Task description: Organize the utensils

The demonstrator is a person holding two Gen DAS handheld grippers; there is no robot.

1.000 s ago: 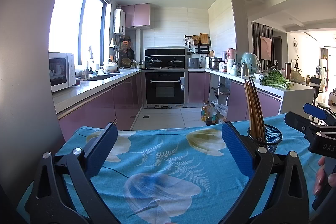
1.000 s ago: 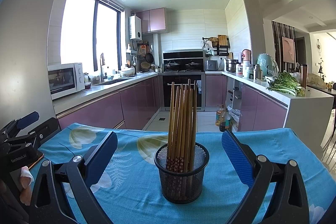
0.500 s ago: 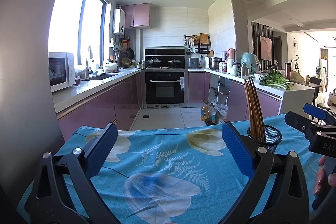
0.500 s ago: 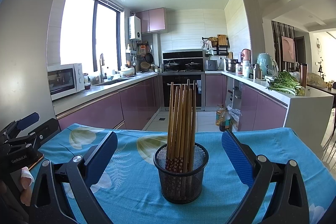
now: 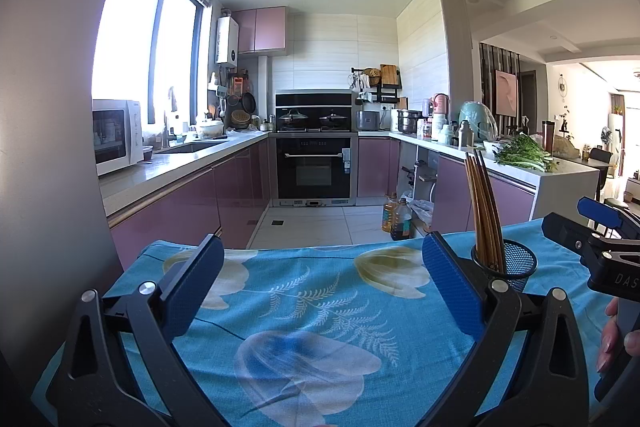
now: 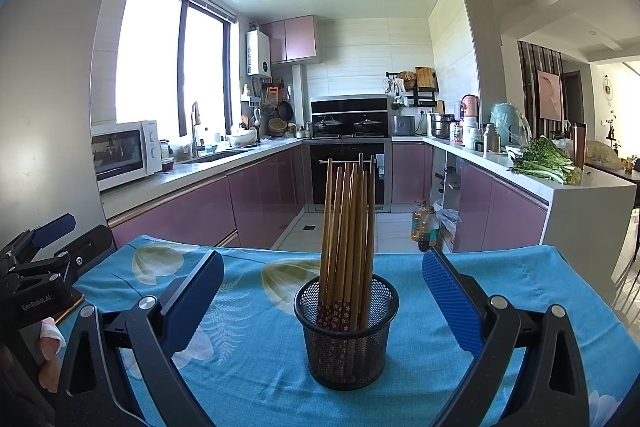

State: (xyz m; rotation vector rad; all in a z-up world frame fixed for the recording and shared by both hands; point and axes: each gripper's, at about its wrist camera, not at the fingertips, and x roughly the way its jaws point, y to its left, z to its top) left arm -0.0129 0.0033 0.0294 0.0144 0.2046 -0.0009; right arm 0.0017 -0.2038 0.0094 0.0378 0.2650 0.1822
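the right gripper [image 6: 322, 291] hovers with its jaws spread wide, empty, either side of a black mesh holder [image 6: 346, 331] standing upright on the blue floral tablecloth [image 6: 256, 359]. a bundle of wooden chopsticks [image 6: 349, 227] stands inside it. the left gripper [image 5: 318, 277] is likewise spread wide and empty, the holder just off its right finger [image 5: 448, 283].

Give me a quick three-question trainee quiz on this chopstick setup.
1. True or false: the chopsticks stand upright in the mesh cup.
2. Which tool faces the cup head-on: A) left tool B) right tool?
3. Fill in: both tools are ___, holding nothing.

Key: 1 true. 2 B. 3 open.
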